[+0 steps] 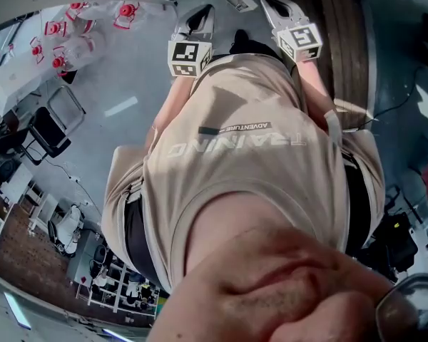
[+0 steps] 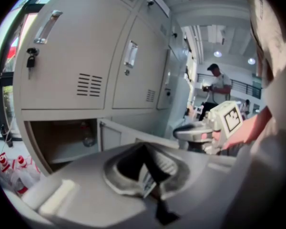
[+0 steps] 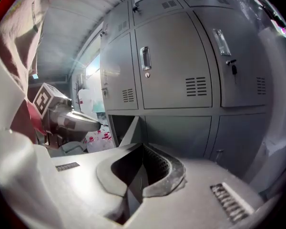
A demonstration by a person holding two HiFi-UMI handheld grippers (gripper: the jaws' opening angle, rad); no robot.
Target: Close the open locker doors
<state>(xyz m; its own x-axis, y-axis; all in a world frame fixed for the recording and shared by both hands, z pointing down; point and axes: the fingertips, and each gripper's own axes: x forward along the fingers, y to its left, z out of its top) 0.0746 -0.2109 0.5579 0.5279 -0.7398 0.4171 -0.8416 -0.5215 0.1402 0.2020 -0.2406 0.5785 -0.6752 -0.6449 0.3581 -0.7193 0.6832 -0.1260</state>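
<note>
Locker door (image 2: pixel 115 135), left gripper view: it is standing open at lower left, swung outward from a lower compartment (image 2: pixel 52 147) in which a bottle (image 2: pixel 87 133) is sitting. The upper doors (image 2: pixel 76 56) above it are lying flush and shut, and a key (image 2: pixel 32 60) is hanging in one lock. At lower centre the left gripper (image 2: pixel 144 151) is showing its jaws drawn together, apparently on nothing, though the wide-angle distortion is making the tips hard to read. The right gripper (image 2: pixel 200 132) is hovering at mid right, apart from the door.

Right gripper view: the same locker door (image 3: pixel 127 130) is appearing at centre left, turned nearly edge-on beside its dark compartment (image 3: pixel 115 128). The right gripper (image 3: pixel 143 151) is holding its jaws closed on themselves, with nothing between them. The left gripper (image 3: pixel 62 116) is hanging at far left, with red-capped water bottles (image 3: pixel 97 140) behind it.

Head view: the left gripper (image 1: pixel 196 16) and right gripper (image 1: pixel 279 6) are projecting at the top edge, beyond the person's shirt (image 1: pixel 250 155). The lockers are falling outside this frame.

Handling (judgement): the door is looking like thin painted sheet metal, so it is probably light, stiff and slick, turning freely on its hinge. No grasp is being called for. A closed jaw tip pressing the flat face near the free edge, far from the hinge, is likely giving the best leverage. A hard shove is risking rebound off the frame.
</note>
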